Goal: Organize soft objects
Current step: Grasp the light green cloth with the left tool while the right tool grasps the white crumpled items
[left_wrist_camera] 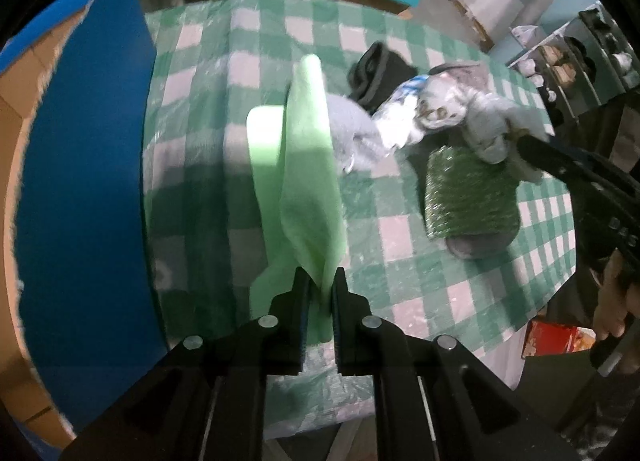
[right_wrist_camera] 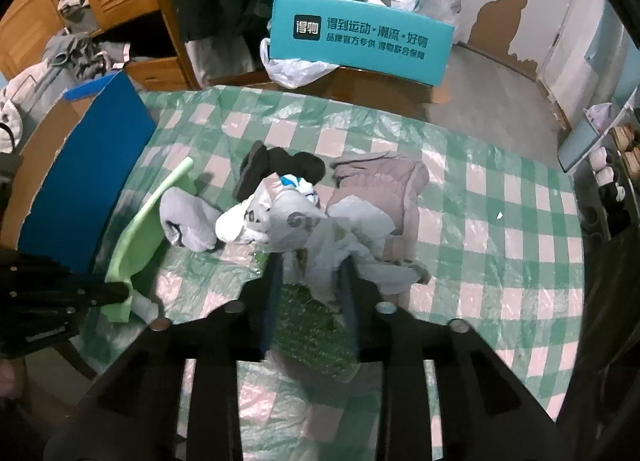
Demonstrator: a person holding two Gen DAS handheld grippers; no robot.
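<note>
Green cloth (left_wrist_camera: 310,181) clamped in left gripper (left_wrist_camera: 320,281); grey garment (right_wrist_camera: 320,245) bunched between right gripper's (right_wrist_camera: 310,261) jaws.

The cloth is pale green, soft, folded lengthwise, its free end trailing onto the green-checked tablecloth (left_wrist_camera: 460,293). Left jaws stand nearly closed, pinching it. Right jaws stand part open around the light grey printed garment; whether they press on it, I cannot tell. A green yarn spool (left_wrist_camera: 472,197) lies beneath. Black items (right_wrist_camera: 280,169) lie farther off; blue box flap (left_wrist_camera: 84,181) at left.

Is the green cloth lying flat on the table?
No, the left hand-held gripper pinches the green cloth, lifting one end off the table.
</note>
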